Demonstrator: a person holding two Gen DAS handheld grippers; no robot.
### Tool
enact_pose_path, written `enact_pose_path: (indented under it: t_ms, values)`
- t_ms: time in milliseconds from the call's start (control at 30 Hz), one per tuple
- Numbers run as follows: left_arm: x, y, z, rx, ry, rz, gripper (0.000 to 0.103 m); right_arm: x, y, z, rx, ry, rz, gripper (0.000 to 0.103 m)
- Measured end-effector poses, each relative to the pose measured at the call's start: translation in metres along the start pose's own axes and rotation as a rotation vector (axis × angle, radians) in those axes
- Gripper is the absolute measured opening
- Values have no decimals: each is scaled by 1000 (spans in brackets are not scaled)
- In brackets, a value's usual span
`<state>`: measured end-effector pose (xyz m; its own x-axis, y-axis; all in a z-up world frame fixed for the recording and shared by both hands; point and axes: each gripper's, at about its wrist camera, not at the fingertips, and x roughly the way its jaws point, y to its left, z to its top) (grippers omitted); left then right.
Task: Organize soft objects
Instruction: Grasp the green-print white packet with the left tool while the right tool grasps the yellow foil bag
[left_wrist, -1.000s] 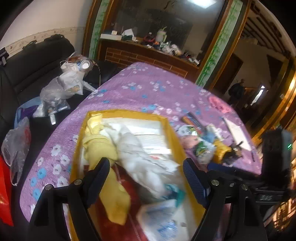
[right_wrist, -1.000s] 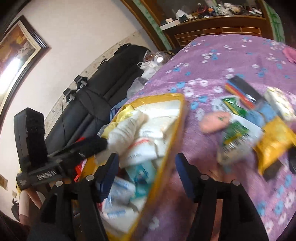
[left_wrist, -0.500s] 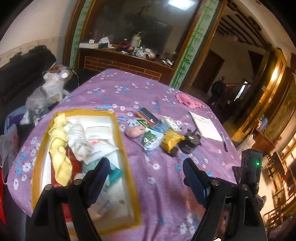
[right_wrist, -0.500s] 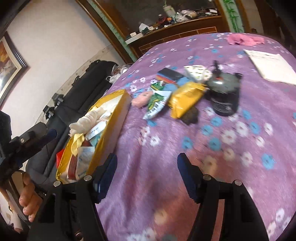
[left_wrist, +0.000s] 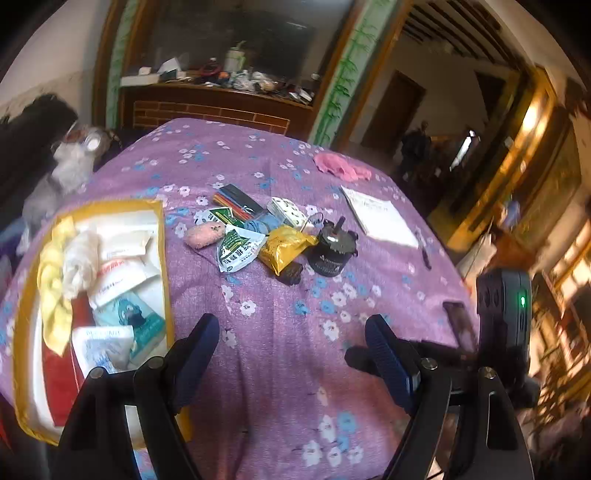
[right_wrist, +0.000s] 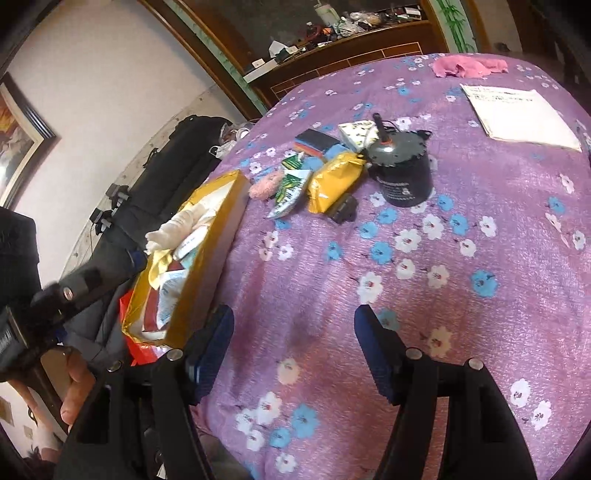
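Observation:
A yellow box (left_wrist: 162, 258) (right_wrist: 221, 229) on the left of the purple floral tablecloth holds a yellow cloth (left_wrist: 51, 280), a white cloth (left_wrist: 79, 258) (right_wrist: 177, 225) and several packets. To its right lie a pink fluffy thing (left_wrist: 204, 234) (right_wrist: 264, 186), green-white packets (left_wrist: 238, 248) (right_wrist: 290, 188), a yellow pouch (left_wrist: 284, 245) (right_wrist: 334, 177) and a pink cloth (left_wrist: 340, 166) (right_wrist: 469, 66) at the far edge. My left gripper (left_wrist: 291, 339) and right gripper (right_wrist: 293, 336) are both open over bare cloth near the front, nothing between their fingers.
A black round canister (left_wrist: 332, 251) (right_wrist: 402, 173), a white paper sheet (left_wrist: 380, 219) (right_wrist: 521, 114), coloured pens (left_wrist: 236, 201) and a small dark block (left_wrist: 290, 273) lie on the table. A black sofa (right_wrist: 155, 177) with bags stands left. A hand (right_wrist: 77, 391) holds the left gripper.
Both grippers have drawn back and to the right, away from the yellow box. It now sits at the left of each view and the pile of small items shows ahead.

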<state>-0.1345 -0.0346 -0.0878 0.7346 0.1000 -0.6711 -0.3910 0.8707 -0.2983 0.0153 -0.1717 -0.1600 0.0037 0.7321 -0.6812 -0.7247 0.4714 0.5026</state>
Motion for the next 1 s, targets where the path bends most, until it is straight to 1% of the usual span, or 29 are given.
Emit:
enact_pose_path:
  t_ms: [67, 167, 300, 400, 467, 533, 633, 667, 733, 833, 867, 900, 967, 1000]
  values:
    - [0, 4, 3, 21, -1, 21, 84, 8, -6, 3, 29, 1, 19, 67]
    - [3, 22, 11, -12, 8, 11, 84, 20, -11, 14, 69, -2, 39, 67]
    - [8, 48, 22, -60, 4, 7, 84, 43, -17, 40, 120, -20, 11, 67]
    - [14, 66, 29, -85, 17, 8, 84, 64, -18, 60, 172, -38, 2, 67]
    - [15, 77, 33, -99, 12, 5, 84, 74, -18, 71, 202, -55, -5, 64]
    - [15, 85, 36, -104, 0, 7, 84, 83, -19, 81, 239, -88, -50, 61]
    - [20, 89, 38, -85, 8, 18, 84, 97, -22, 88, 274, -109, -126, 60]
    - [23, 89, 40, -74, 14, 21, 84, 100, -23, 89, 287, -117, -143, 60]
    - [31, 87, 44, -58, 27, 14, 84, 102, -24, 91, 289, -141, -141, 60]
    - [49, 83, 55, -59, 64, -13, 84, 105, -26, 96, 277, -162, -142, 54]
    - [62, 81, 63, -62, 94, -21, 84, 107, -26, 97, 263, -160, -147, 48]
    - [75, 78, 70, -55, 125, -10, 84, 110, -27, 97, 252, -151, -157, 40]
    - [99, 73, 79, -40, 180, 22, 84, 107, -29, 94, 272, -141, -142, 34]
    - [111, 70, 82, -30, 212, 26, 81, 102, -28, 92, 276, -150, -134, 31]
